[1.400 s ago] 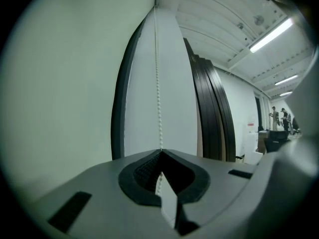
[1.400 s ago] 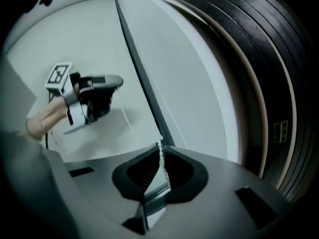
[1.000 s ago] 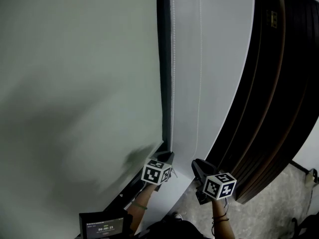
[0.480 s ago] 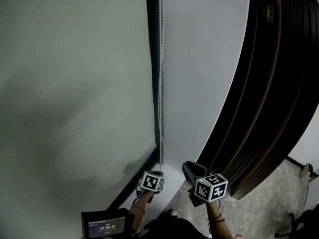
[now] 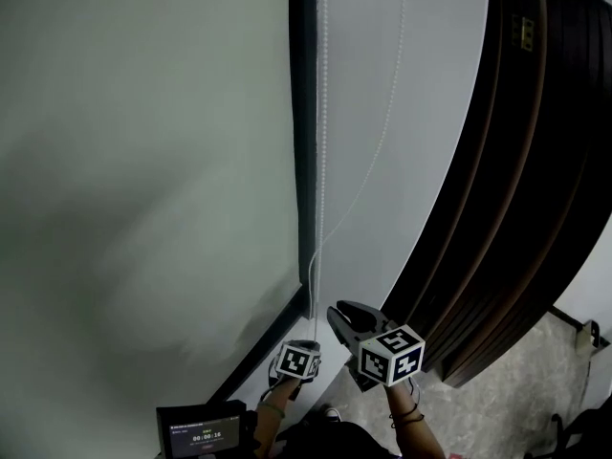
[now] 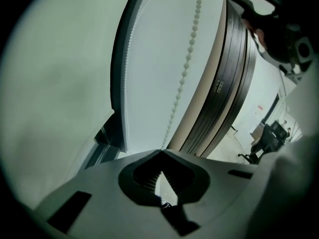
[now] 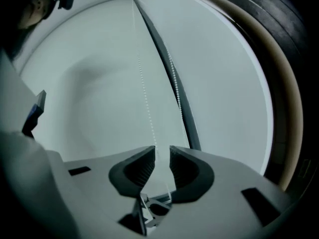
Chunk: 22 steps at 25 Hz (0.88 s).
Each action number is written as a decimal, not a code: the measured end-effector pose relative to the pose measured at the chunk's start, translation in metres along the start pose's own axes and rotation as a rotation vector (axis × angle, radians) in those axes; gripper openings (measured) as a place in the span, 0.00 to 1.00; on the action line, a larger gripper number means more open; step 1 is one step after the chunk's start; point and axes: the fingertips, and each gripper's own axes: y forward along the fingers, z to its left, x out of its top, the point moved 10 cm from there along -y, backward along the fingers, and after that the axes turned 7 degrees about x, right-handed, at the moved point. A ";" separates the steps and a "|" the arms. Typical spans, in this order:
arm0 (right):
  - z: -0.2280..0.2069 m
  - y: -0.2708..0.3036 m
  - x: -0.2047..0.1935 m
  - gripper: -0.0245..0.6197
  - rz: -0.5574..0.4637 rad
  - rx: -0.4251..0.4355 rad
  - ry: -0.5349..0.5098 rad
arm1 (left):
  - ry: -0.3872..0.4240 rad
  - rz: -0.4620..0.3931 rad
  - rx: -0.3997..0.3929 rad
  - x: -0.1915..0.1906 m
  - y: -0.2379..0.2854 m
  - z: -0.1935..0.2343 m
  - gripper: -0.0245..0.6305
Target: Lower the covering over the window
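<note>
Two tools are held low before the window. The left tool (image 6: pixel 162 152) is clamped shut on the bead chain (image 6: pixel 185 63), which is seen rising from its tips. The right tool (image 7: pixel 162 152) is only narrowly parted, with nothing gripped. Beyond, the white blind (image 5: pixel 430 84) is hung between pale wall (image 5: pixel 143 161) and dark curtain (image 5: pixel 535 180).

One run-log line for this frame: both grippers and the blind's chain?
left gripper: shut on bead chain | right gripper: open, jaws apart, other strand at the gap, unclamped
</note>
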 end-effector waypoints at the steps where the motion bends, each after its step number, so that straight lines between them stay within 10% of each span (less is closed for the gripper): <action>1: 0.002 0.005 0.005 0.15 0.000 0.005 -0.017 | 0.004 -0.013 -0.008 -0.001 -0.001 -0.001 0.04; 22: 0.038 -0.008 -0.051 0.15 0.017 -0.068 0.097 | -0.036 -0.378 -0.072 0.000 -0.099 -0.009 0.25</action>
